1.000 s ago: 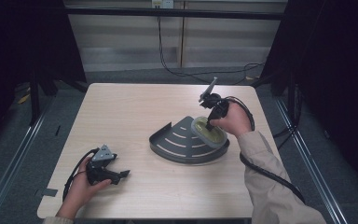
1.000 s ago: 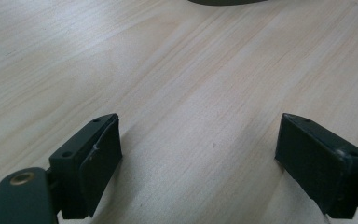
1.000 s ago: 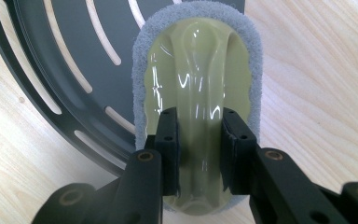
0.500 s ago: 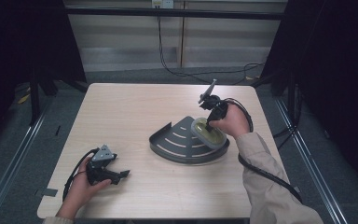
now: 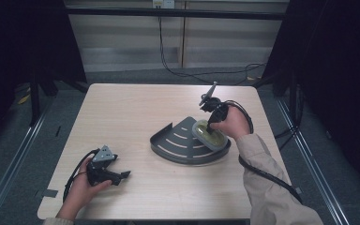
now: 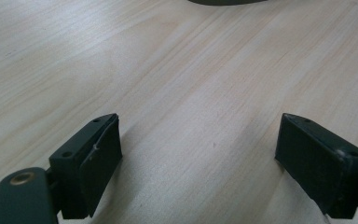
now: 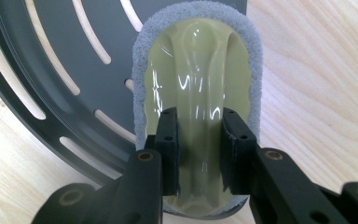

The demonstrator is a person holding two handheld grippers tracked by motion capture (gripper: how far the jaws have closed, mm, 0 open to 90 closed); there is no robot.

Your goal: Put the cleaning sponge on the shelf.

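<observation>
Right tongs (image 7: 199, 140) clamped on a scrubber (image 7: 198, 84) resting on the dark rack (image 5: 178, 143), mid-table right. Left tongs (image 6: 200, 154) open, idle near left. Scrubbing seemingly unfinished.

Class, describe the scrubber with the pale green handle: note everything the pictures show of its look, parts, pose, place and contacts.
The scrubber is an oval pad: a grey, felt-like scouring layer rimming a glossy, pale green plastic top with a raised central ridge as handle. The right gripper is shut on that ridge, one jaw on each side. It sits at the right end of the dark, slotted, fan-shaped tray, partly overhanging the wooden table, apparently tilted.
</observation>
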